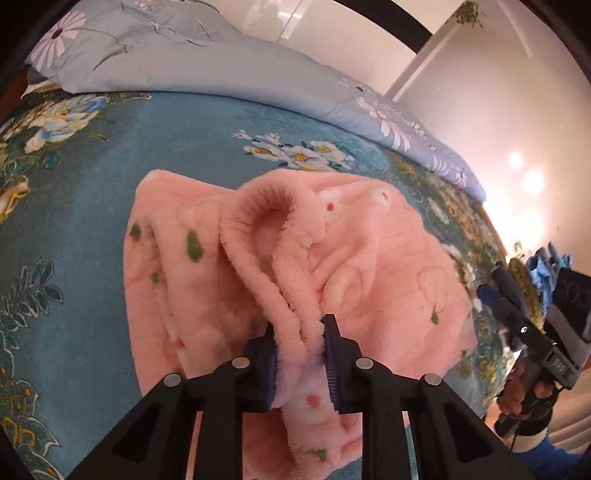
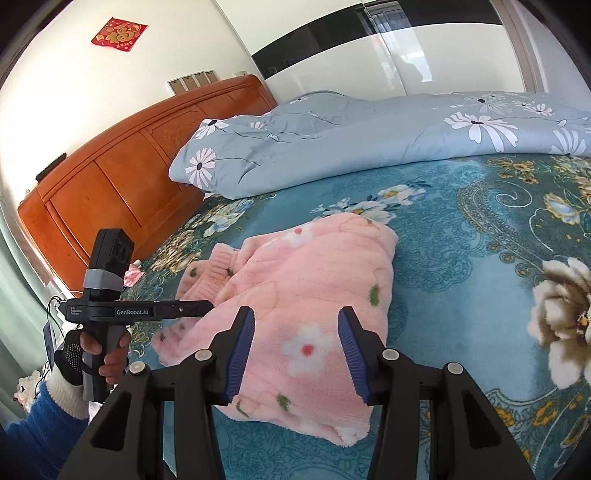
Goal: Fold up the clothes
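Pink fleece garment [image 2: 306,314] half-folded on the bed [image 2: 461,258], near its edge. Left tongs [image 1: 301,354] clamped on a bunched fold, probably to carry it over. Right tongs [image 2: 297,354] apart, hovering above the near corner, ready to pin.

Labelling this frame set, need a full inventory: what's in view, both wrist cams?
fleece garment: 1, pink with flower print, partly folded on the bed, middle
bedspread: 1, teal floral, covers the bed
duvet: 1, grey-blue with white daisies, bunched along the far side
headboard: 1, orange-brown wood, far left
wall decoration: 1, red, diamond-shaped, above the headboard
left gripper: black with blue pads, shut on a bunched ribbed edge of the garment
right gripper: black with blue pads, open above the garment's near end
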Demonstrator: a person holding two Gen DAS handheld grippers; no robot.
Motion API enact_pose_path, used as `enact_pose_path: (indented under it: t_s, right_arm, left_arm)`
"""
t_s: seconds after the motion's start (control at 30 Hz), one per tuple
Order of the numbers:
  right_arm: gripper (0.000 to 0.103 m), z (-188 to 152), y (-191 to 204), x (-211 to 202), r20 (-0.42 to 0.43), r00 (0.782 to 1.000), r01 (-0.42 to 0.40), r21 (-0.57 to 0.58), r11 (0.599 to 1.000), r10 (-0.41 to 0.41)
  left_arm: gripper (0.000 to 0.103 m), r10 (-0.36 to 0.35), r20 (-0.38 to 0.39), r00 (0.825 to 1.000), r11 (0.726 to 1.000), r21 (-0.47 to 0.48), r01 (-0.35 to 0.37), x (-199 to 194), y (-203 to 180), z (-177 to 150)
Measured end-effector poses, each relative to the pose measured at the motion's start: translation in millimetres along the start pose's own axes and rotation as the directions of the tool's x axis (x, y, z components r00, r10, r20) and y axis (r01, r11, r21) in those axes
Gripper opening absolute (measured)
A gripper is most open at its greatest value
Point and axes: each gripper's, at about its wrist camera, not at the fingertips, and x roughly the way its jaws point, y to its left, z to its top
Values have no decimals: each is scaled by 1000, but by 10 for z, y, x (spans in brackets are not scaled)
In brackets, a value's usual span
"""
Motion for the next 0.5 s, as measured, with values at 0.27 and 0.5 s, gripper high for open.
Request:
enact_pose_path:
  t_s: [0.27,0.5]
  right_arm:
    - [49,44,34,-76,15,1000,3,-10,1000,-3]
    - [49,-40,83,169,-63,998,11,-16,1000,-12]
  left_arm:
    - [17,-87,137,987,988,-116,103,-554,491,29]
    - [21,-107,104,989,941,-310,134,-196,1123,-288]
